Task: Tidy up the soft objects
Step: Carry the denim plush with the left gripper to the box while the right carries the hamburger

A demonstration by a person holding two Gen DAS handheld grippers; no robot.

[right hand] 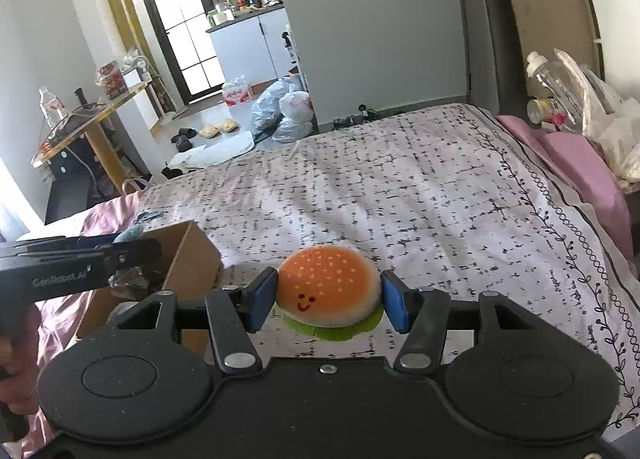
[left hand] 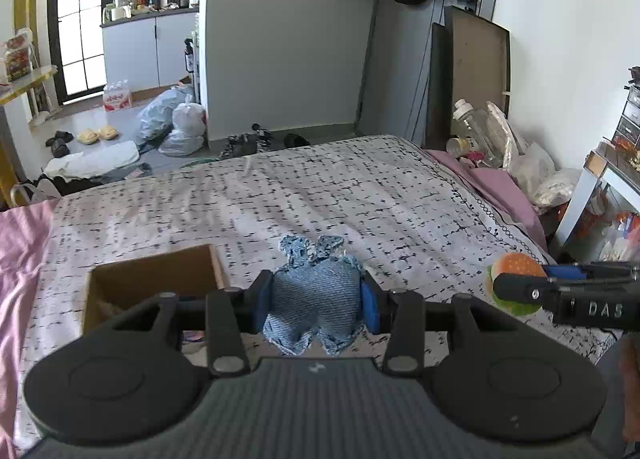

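My left gripper (left hand: 316,301) is shut on a blue denim apple-shaped plush (left hand: 316,295) and holds it above the bed, just right of an open cardboard box (left hand: 152,279). My right gripper (right hand: 328,297) is shut on a plush hamburger (right hand: 328,291) with an orange bun, a smiley face and a green lettuce rim. The hamburger (left hand: 514,281) also shows at the right of the left wrist view. The box (right hand: 192,259) lies left of the right gripper, with the left gripper (right hand: 132,241) over it and the denim plush (right hand: 130,234) peeking out.
The bed (left hand: 340,195) has a white spread with black marks and a pink sheet (left hand: 20,259) at its left. Bottles and bags (left hand: 488,135) crowd the far right corner. A white side table (left hand: 600,179) stands right of the bed. Bags and shoes lie on the floor beyond.
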